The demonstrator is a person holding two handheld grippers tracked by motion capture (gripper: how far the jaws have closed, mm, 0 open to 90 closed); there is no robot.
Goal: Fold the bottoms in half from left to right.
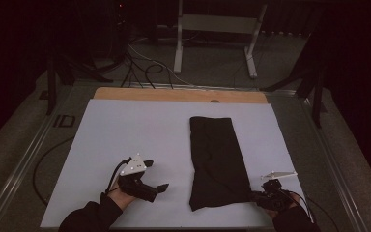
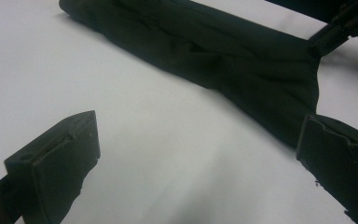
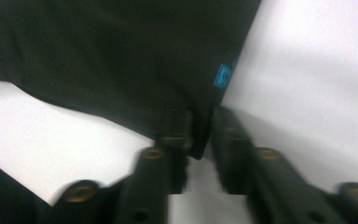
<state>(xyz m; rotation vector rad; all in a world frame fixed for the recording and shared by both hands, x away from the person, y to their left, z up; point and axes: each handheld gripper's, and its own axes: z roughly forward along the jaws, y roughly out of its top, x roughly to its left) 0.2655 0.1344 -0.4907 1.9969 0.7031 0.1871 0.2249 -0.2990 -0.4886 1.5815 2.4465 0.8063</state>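
A black cloth (image 1: pixel 217 159) lies folded into a long strip on the white mat (image 1: pixel 125 130), right of centre. My right gripper (image 1: pixel 253 195) is at the cloth's near right corner. In the right gripper view its jaws (image 3: pixel 203 126) stand slightly apart, and the tip of the cloth (image 3: pixel 98 60) corner lies loose in the gap. A small blue tag (image 3: pixel 222 76) sits on the cloth's edge there. My left gripper (image 1: pixel 157 175) rests on the mat to the left of the cloth, open and empty (image 2: pixel 196 140), facing the cloth (image 2: pixel 214 56). The right gripper (image 2: pixel 340 28) shows beyond it.
The mat covers a wooden table whose far edge (image 1: pixel 174 94) shows bare. Behind the table, on the floor, are cables (image 1: pixel 145 67) and a white stand (image 1: pixel 212 24). Bare mat stretches left of the cloth and beyond it.
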